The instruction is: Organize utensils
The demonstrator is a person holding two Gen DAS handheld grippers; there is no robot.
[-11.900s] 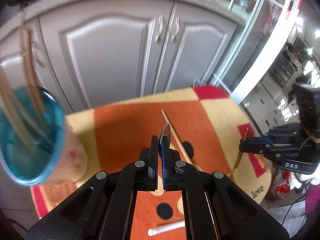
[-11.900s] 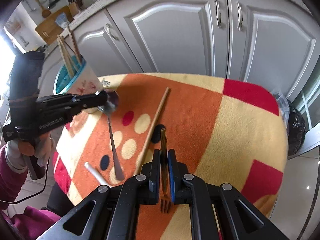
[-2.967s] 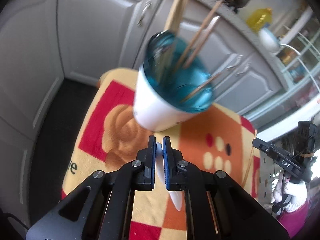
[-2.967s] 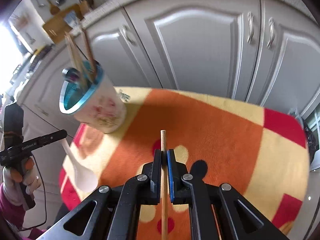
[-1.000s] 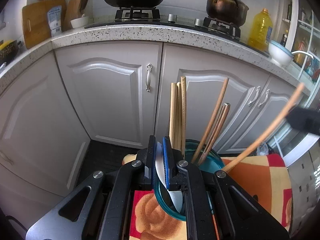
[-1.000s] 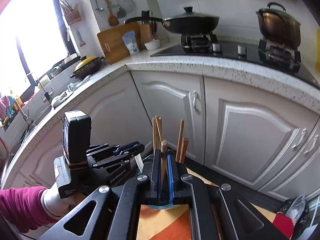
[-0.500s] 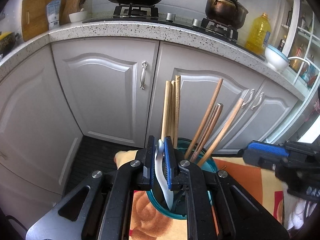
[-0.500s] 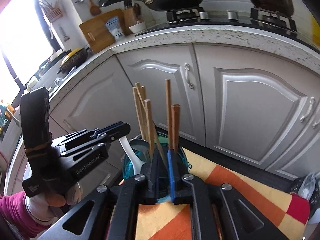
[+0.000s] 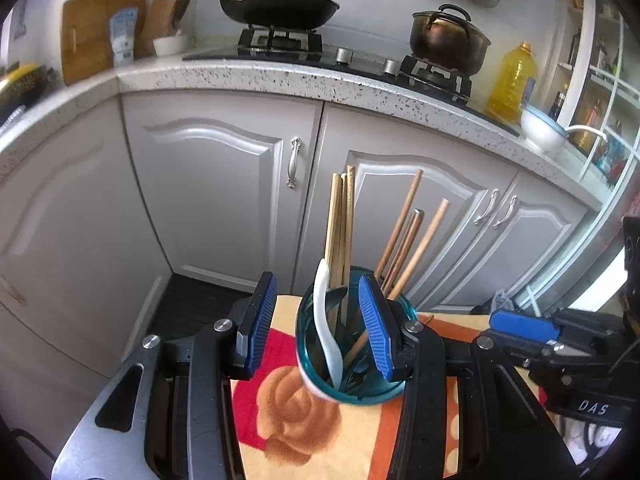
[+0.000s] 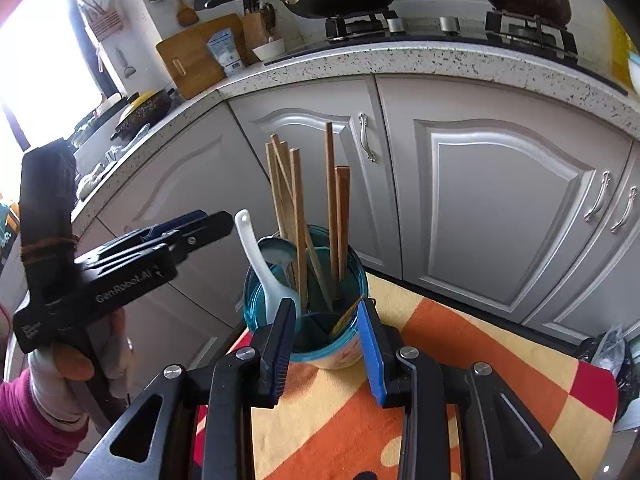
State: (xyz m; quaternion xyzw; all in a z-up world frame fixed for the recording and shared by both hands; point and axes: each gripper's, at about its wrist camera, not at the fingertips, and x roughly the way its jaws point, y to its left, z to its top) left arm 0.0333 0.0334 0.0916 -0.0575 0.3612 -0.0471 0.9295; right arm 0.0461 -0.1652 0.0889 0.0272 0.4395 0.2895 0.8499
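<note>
The cup [image 10: 306,312] on the surface [image 10: 460,360] holds the white spoon [image 10: 260,268] and chopsticks [image 10: 296,216]. Both the left tool [image 9: 318,326] and right tool [image 10: 326,344] gape empty beside it. Nothing loose shows nearby, so sorting seems nearly done, though much of the surface is hidden.

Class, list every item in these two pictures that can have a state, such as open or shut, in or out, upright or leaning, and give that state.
Left gripper: open, empty.
Right gripper: open, empty.
Cup: upright on the cloth.
White spoon: in the cup, handle up.
Chopsticks: in the cup, leaning.
Cupboard doors: shut.
Frying pan: on the stove, lidded.
</note>
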